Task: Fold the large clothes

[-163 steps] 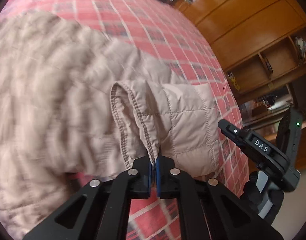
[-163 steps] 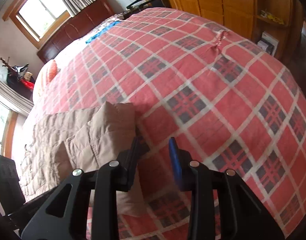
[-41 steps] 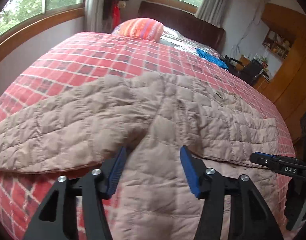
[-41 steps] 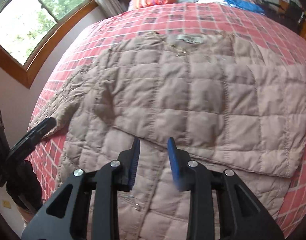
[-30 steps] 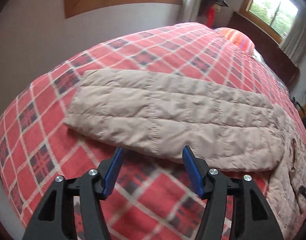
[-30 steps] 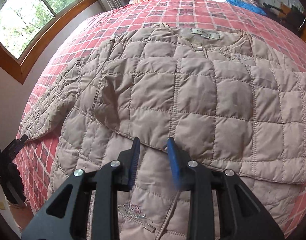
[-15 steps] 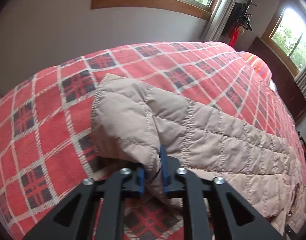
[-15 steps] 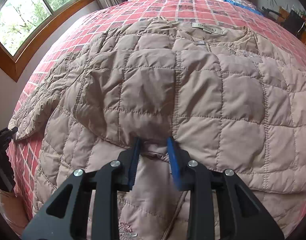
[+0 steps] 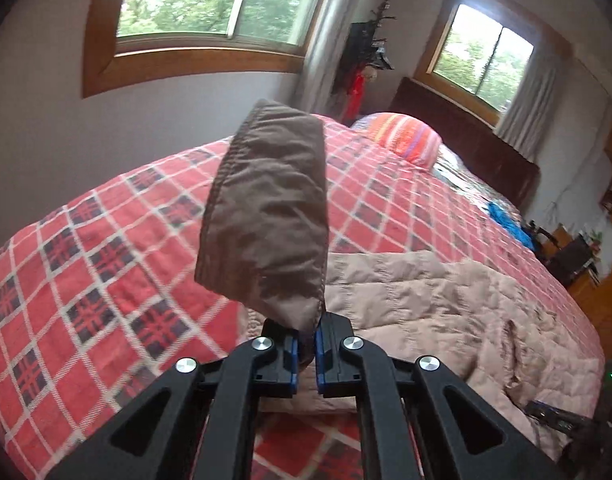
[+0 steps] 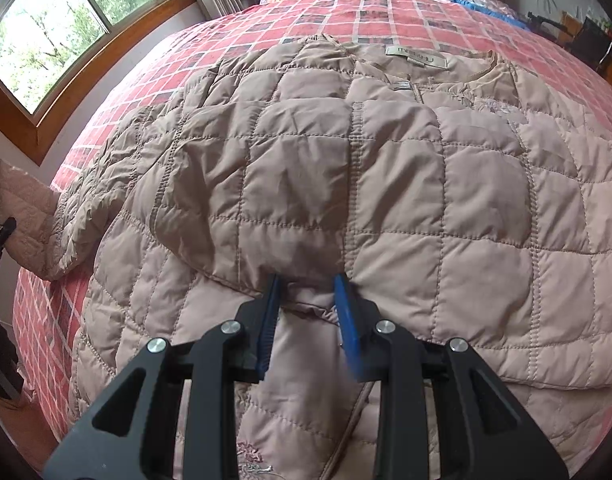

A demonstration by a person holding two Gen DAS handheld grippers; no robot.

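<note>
Left wrist view: left gripper [image 9: 306, 346] clamped on the cuff end of the jacket sleeve [image 9: 267, 220], blue pads nearly together with fabric pinched between. Sleeve raised off the bed, standing up from the grip toward the top of frame, long axis roughly vertical, stitched cuff hem at the top. Underside in shadow, so reads darker brown than the rest; quilting barely legible there. Jacket body [image 9: 446, 308] lies on the plaid bedspread [image 9: 105, 264] to the right, beige, puffy, wrinkled; its lower edge hidden behind the gripper frame. Right gripper only a dark sliver at the lower right edge, state not readable here. Striped pillow [image 9: 406, 138] at the far end of the bed, dark headboard [image 9: 466, 152] behind. Blue item [image 9: 506, 220] near the far edge, too blurred to identify.

Right wrist view: right gripper [image 10: 308, 300] with fingers apart, straddling a bunched ridge of the folded front panel edge; pads touching the fabric, not closed. Quilted jacket [image 10: 366, 180] spread flat on the bed, collar and neck label [image 10: 416, 57] at the far end, hem toward the camera, long axis running away from the lens. Square stitched quilting, matte nylon look. Label text unreadable. Small embroidered motif [image 10: 251, 456] near the bottom, partly cut off by the gripper frame. Raised sleeve visible at the left edge, pinched by the left gripper, mostly out of frame.
</note>
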